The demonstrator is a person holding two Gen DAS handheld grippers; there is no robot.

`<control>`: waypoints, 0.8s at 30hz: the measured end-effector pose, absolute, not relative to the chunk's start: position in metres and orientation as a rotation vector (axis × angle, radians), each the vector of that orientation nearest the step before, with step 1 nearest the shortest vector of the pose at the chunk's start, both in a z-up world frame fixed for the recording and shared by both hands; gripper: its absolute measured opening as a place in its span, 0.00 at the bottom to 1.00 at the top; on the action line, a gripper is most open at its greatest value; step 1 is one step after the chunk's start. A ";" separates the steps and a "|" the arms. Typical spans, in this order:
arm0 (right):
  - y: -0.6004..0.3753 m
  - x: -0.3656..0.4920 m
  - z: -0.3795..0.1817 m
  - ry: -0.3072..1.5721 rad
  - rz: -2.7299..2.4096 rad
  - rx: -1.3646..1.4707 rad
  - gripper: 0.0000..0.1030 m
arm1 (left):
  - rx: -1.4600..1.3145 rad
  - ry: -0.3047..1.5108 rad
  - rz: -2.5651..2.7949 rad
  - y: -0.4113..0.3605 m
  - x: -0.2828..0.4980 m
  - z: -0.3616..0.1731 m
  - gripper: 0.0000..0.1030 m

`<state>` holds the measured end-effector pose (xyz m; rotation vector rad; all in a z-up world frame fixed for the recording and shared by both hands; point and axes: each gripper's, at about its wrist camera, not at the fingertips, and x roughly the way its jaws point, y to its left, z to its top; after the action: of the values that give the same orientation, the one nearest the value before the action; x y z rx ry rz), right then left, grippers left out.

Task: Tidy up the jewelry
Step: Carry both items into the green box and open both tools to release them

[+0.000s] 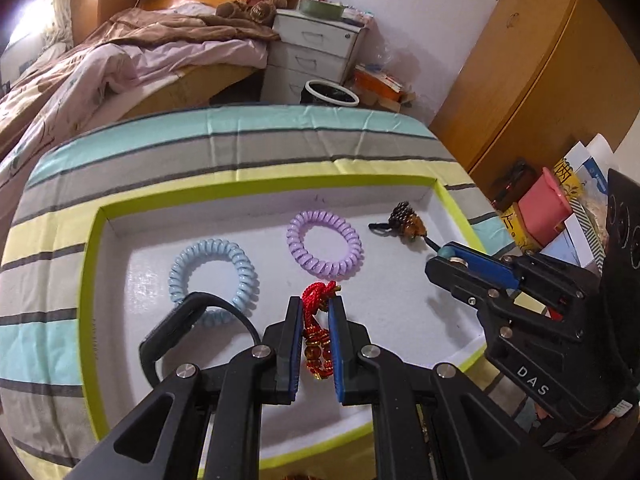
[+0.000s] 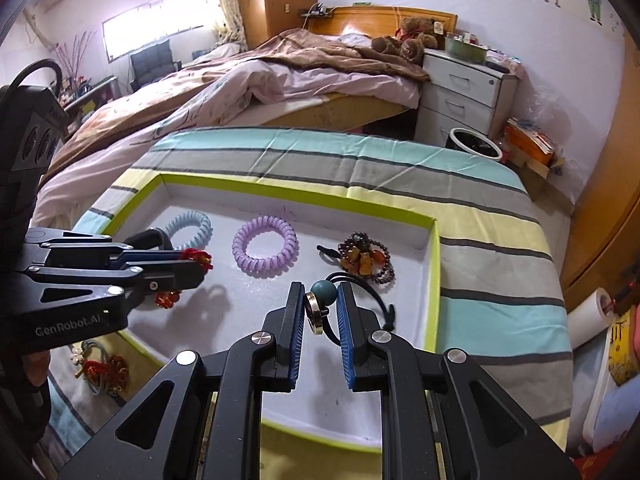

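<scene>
Left wrist view looks down along the left gripper (image 1: 316, 312), whose blue-padded jaws are clenched on a red knotted cord bracelet (image 1: 318, 322) with red and gold beads, held over the near part of the lime-edged tray (image 1: 90, 264). The right gripper (image 2: 320, 308) is likewise clamped on its own piece, a black cord necklace (image 2: 362, 294) carrying a teal bead (image 2: 325, 291) and a gold ring (image 2: 314, 314), hanging above the tray's near right part. Both pieces appear to be carried in for laying on the tray's white floor, each in a bare patch beside what already lies there, so that nothing tangles. Counted inside the tray: one pale blue spiral band (image 1: 212, 274) toward its left wall, one lilac spiral band (image 1: 324, 244) near its middle, and one dark beaded bracelet (image 2: 366, 258) with amber stones toward its right wall, all three lying flat and apart from each other. That makes three items resting, plus two held. Outside the tray, just off its near left corner on the striped cloth (image 2: 500, 248), lies a small heap of other jewelry (image 2: 102, 372), red and gold with a grey loop; its number cannot be told. My guess is that the heap holds what is left to sort.
</scene>
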<state>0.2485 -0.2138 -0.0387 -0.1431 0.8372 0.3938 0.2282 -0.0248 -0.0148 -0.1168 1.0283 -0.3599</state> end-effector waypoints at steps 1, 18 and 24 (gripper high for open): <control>-0.213 0.249 -0.041 0.844 0.397 -0.147 0.16 | -0.115 1.035 -0.351 -0.025 0.230 -0.017 0.12; -0.209 0.263 -0.059 0.898 0.402 -0.175 0.16 | -0.116 1.049 -0.354 -0.026 0.238 -0.021 0.13; -0.209 0.264 -0.058 0.899 0.397 -0.178 0.17 | -0.110 1.048 -0.359 -0.027 0.237 -0.020 0.14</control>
<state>0.2643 -0.2090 -0.0584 -0.1784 0.8993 0.3973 0.2373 -0.0271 -0.0203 -0.1100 1.0483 -0.3592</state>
